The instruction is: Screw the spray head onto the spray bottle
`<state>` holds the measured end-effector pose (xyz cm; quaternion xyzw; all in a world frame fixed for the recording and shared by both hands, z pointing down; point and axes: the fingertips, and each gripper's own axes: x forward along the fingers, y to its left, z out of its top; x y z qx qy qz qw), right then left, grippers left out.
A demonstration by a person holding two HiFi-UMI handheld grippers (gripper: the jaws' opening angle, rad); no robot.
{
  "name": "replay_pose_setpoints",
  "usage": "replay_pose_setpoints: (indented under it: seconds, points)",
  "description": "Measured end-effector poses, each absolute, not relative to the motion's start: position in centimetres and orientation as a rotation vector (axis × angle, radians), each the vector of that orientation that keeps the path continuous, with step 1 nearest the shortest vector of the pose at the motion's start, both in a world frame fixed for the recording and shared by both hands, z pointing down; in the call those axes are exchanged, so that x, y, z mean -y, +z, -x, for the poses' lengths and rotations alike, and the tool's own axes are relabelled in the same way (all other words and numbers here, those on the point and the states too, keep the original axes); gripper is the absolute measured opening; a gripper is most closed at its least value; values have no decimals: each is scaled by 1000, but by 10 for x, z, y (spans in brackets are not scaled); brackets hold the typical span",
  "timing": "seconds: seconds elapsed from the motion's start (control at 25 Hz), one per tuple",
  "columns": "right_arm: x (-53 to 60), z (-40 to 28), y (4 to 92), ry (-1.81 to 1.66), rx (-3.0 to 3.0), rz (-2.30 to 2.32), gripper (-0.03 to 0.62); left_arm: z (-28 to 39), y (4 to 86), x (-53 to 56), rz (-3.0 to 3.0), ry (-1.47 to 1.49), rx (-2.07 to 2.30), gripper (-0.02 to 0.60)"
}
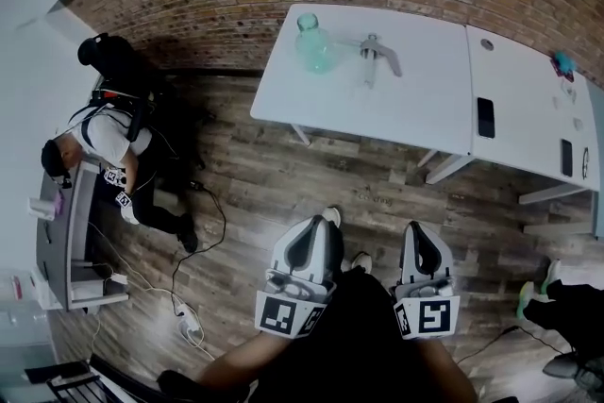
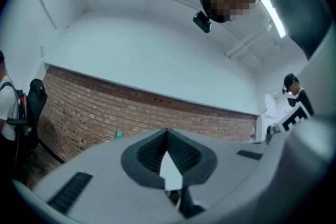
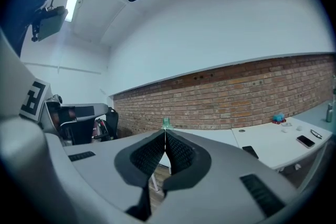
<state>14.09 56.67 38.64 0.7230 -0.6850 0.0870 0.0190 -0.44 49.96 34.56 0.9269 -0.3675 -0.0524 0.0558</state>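
Standing uncapped, spray bottle (image 1: 314,47), spray head (image 1: 377,52) beside it, left tongs (image 1: 315,226), right tongs (image 1: 416,231) together, empty

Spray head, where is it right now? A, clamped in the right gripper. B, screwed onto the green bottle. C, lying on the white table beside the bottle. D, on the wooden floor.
C: the spray head lies on the white table next to the green bottle, not attached to it.
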Motion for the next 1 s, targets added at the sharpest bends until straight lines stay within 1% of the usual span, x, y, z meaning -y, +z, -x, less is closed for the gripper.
replay_pose_setpoints:
  seconds: [0.4,0.52,0.68,1.0]
  points:
    - [-541,-163,383,225,2044,-2294,8,-31,354,-475,-2900,-154,984,2]
    - [-527,-157,389,233,2048,-2253,8,-31,362,-460,-2893,-136,992,2]
    - [-496,-173,378,161,1976,-2277,8,-49,361,-429,-2868,-137,967,2]
    - [-418,-168,372,154,1976,-2270,8,-35,362,-357,-2829,-132,1005,2]
